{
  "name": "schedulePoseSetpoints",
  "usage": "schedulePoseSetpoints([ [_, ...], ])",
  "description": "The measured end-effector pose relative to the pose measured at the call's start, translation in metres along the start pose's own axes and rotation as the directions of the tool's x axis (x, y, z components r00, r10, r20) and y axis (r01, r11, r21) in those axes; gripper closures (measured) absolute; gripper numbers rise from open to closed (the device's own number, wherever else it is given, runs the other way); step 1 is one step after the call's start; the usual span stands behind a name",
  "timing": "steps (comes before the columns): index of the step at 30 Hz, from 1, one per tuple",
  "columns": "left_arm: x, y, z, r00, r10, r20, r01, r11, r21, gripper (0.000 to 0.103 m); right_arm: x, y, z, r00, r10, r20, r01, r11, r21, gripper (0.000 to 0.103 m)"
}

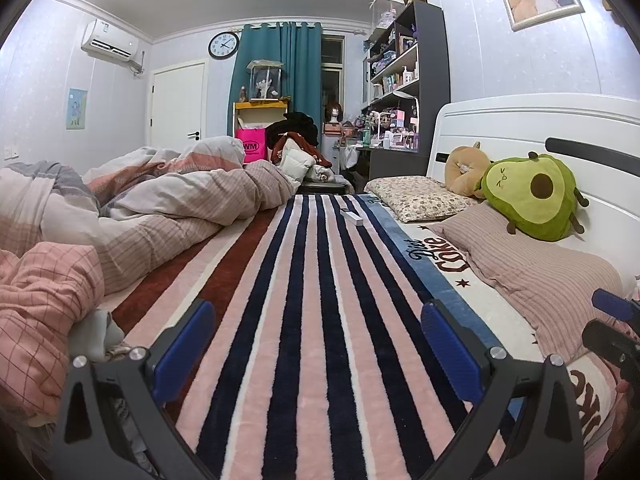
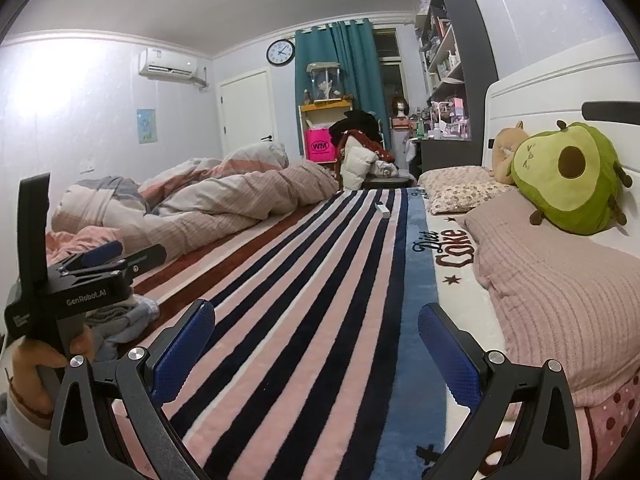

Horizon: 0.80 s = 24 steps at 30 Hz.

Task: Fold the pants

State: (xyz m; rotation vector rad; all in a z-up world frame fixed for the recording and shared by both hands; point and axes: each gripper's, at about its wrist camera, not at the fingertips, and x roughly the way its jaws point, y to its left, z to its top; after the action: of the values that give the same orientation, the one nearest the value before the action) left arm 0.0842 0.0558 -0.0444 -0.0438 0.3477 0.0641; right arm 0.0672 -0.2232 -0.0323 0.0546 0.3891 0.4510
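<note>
Both grippers (image 1: 318, 344) (image 2: 316, 342) agape, striped blanket (image 1: 320, 280) beneath

- The striped blanket (image 1: 320, 320) runs navy, pink and white, with dark red bands toward its left edge.
- Both grippers' pads (image 2: 188, 344) are blue on black frames.
- The avocado plush (image 1: 532, 196) is green with a brown pit.
- The curtain (image 1: 276, 64) is teal.
- The shopping bag (image 2: 318, 145) is hot pink.

left tongs (image 1: 318, 346) and right tongs (image 2: 316, 344) both gape wide, holding nothing.
</note>
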Motion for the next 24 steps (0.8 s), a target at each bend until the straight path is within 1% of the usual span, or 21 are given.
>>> schedulePoseSetpoints([
  [24,-0.001,0.0017,0.0023,1.0,0.002,0.008,-0.002,1.0,0.015,0.001,-0.0006,0.0015,-0.0013,1.0,0.003,-0.005,-0.003,1.0,0.001,0.001],
])
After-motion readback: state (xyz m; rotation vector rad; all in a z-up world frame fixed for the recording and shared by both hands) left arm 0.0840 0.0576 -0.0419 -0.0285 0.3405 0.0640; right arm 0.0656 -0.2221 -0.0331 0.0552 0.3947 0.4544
